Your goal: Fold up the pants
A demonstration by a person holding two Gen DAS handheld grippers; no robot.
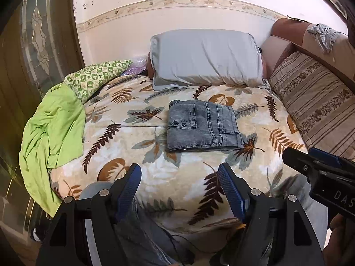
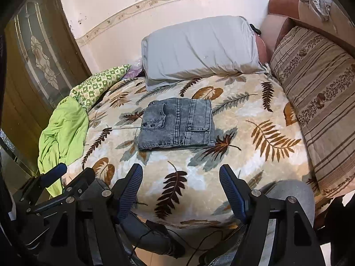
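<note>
Grey pillow (image 1: 206,57) behind, green sheet (image 1: 53,133) at left, nothing between; grey pants (image 1: 203,128) folded square mid-blanket (image 1: 124,164); left gripper (image 1: 179,188) and right gripper (image 2: 180,188) both spread, empty.

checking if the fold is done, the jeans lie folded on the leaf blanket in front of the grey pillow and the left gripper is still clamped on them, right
Not quite. The jeans do lie folded on the leaf blanket in front of the grey pillow, but the left gripper is not clamped on them: the left wrist view shows its jaws open and empty, short of the jeans.
</note>
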